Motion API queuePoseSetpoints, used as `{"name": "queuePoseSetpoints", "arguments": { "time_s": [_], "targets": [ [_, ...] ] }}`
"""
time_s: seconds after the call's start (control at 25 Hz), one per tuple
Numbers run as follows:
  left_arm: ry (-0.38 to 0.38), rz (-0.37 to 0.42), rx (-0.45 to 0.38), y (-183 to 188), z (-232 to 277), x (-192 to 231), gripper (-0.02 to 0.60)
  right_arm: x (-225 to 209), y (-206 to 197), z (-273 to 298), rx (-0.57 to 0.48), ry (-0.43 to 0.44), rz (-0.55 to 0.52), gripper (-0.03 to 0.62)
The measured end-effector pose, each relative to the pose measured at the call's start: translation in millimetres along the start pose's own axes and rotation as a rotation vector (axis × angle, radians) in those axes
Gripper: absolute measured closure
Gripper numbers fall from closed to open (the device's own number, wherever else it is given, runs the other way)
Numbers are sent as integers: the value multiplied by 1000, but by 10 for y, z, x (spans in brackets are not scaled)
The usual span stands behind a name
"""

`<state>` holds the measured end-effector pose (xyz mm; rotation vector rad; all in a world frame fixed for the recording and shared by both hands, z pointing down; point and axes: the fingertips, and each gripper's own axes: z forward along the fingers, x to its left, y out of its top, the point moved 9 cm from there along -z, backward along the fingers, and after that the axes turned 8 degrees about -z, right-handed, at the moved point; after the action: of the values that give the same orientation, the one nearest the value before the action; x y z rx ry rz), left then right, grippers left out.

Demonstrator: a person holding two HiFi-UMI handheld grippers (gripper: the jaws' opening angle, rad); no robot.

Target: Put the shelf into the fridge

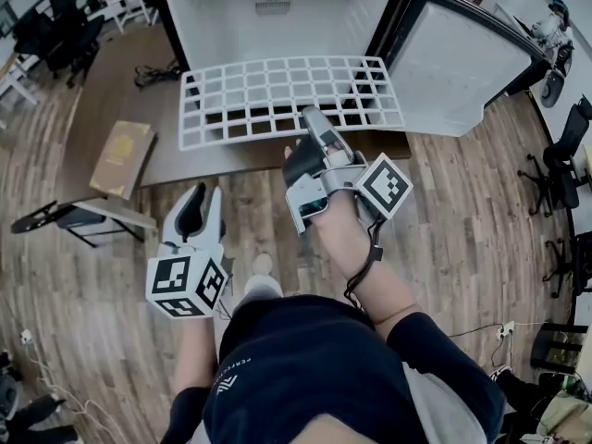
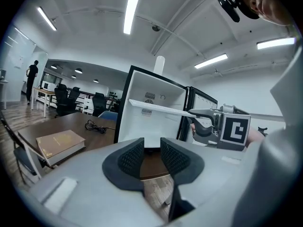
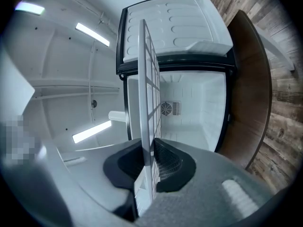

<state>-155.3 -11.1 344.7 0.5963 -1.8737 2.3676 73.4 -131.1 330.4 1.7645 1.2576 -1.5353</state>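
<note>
The right hand-held gripper point(image 1: 314, 124) is clenched on the near edge of the white wire shelf point(image 1: 277, 95), held about level just before the open fridge point(image 1: 277, 12); the left hand-held gripper point(image 1: 198, 202) is lower, jaws apart, empty; a book point(image 1: 122, 158) lies on the brown tabletop point(image 1: 106, 81).

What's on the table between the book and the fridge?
A black cable lies between the book and the fridge, seen in the left gripper view.

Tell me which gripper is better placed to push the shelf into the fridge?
Right. The right gripper is shut on the shelf, which faces the open fridge. The left gripper is open, empty and apart from it.
</note>
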Motion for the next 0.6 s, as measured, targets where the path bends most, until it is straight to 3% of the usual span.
{"name": "queuePoseSetpoints", "arguments": {
  "time_s": [0.6],
  "targets": [
    [-45, 0, 0, 25, 258, 133, 471, -54, 50, 207, -44, -6, -9, 556]
  ]
}}
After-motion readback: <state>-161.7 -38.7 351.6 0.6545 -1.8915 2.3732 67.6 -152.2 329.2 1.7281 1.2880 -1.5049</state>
